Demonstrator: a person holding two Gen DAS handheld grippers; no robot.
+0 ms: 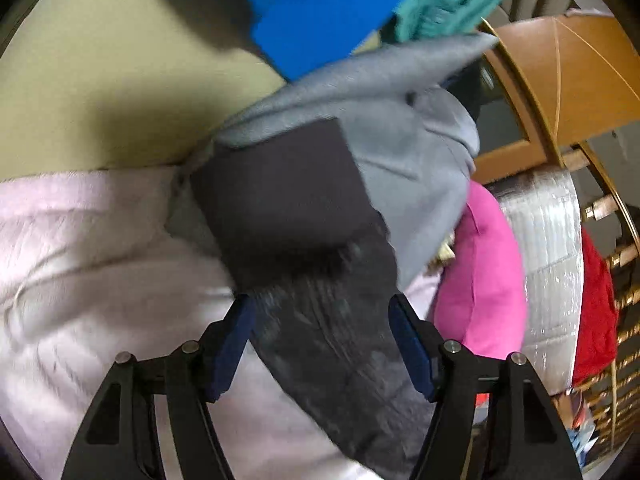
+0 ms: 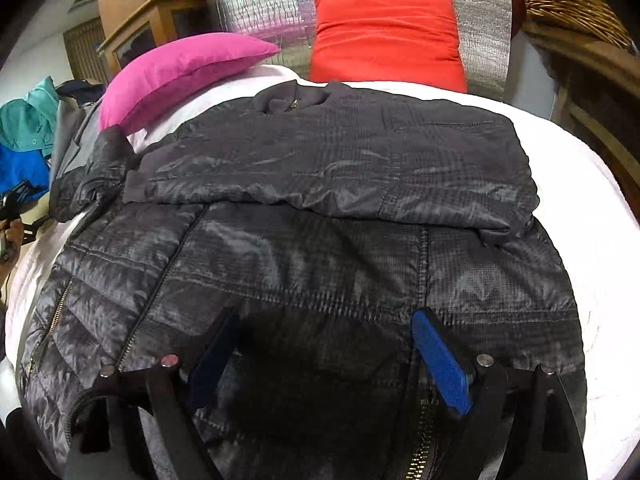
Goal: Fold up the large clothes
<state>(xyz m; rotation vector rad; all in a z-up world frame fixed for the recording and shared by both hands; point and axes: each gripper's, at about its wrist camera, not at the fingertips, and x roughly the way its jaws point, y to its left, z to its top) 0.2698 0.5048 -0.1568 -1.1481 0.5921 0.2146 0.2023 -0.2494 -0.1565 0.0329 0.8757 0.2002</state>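
Both claws gape with nothing pinched: left gripper [image 1: 320, 316] hovers over a dark sleeve [image 1: 336, 344] lying across the pale sheet [image 1: 80, 260], right gripper [image 2: 324, 344] over the black quilted jacket [image 2: 320, 208] spread flat, partly folded, before pink pillow [image 2: 180, 68] and red pillow [image 2: 388, 40].

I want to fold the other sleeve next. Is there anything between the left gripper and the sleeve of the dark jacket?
Nothing visible stands in the way. The left gripper is open, and the sleeve of the dark jacket lies directly in front of its fingers. The grey garment is behind the cuff, not before it.
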